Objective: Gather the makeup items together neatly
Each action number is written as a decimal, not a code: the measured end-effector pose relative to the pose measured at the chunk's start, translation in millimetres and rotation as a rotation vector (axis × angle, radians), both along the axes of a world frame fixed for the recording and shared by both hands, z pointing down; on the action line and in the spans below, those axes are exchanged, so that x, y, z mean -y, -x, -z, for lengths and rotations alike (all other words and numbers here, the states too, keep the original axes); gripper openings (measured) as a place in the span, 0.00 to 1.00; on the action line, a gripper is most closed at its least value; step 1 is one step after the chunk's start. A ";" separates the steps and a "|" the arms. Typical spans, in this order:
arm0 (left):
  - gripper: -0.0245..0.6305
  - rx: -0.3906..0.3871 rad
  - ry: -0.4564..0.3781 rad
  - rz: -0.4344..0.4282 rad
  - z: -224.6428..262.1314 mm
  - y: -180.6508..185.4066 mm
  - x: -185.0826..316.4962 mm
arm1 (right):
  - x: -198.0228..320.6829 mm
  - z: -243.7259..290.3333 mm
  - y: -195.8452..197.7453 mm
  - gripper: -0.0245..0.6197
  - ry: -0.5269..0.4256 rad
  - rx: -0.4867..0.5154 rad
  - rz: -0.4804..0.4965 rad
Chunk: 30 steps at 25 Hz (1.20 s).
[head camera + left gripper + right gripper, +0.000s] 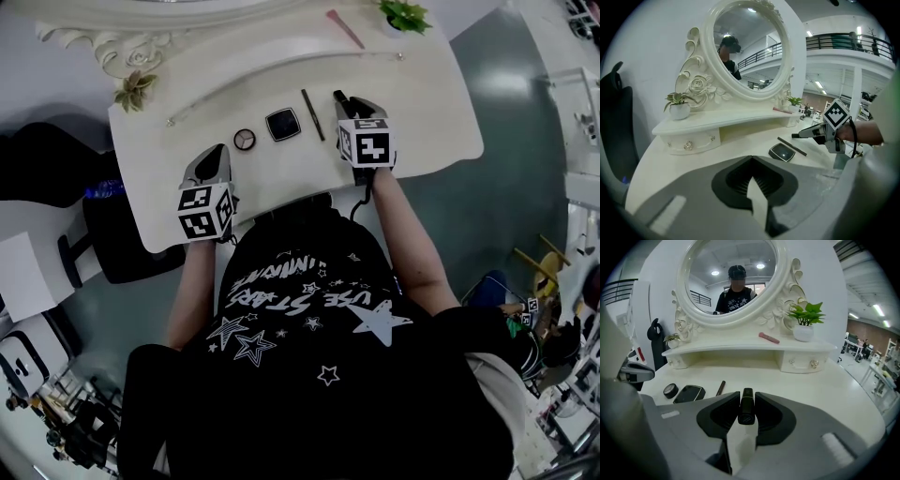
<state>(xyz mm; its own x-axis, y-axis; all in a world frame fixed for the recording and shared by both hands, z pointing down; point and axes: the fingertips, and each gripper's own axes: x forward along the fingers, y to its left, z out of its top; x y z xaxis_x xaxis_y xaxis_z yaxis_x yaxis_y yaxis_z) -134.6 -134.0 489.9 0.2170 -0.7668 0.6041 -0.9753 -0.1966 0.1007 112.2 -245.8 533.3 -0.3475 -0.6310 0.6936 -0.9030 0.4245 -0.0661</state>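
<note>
Your right tongs (746, 399) hold a black lipstick tube (746, 409). The tongs are narrow and squeeze it from both sides, so it cannot slip. It points straight out ahead of them. You hold it over the white counter (422, 112), close beside the dark pencil (313, 114). That looks like a good spot, because the pencil, the square black compact (282, 124) and the small round pot (245, 139) already lie in a row there, near each other. I think you are about to set the lipstick down next to them, so the group looks tidy.

Your left tongs (751, 160) are closed with nothing in them. They wait near the front edge of the counter, on the round pot's side, out of the way of the other hand.

A pink stick (768, 338) lies alone on the shelf (740, 348) under the mirror, well apart from the row. It may need to come down too.
</note>
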 end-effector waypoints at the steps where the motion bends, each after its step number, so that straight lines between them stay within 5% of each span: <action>1: 0.04 0.000 0.001 0.002 -0.2 -1.2 -0.5 | -0.7 -1.9 0.0 0.24 0.000 0.000 0.000; 24: 0.04 0.027 0.019 0.047 0.5 -9.5 -12.6 | -18.7 -27.1 7.7 0.25 0.090 -0.081 0.030; 30: 0.04 0.029 0.013 0.125 0.2 -16.2 -21.7 | -15.6 -12.9 5.2 0.44 0.052 -0.015 0.100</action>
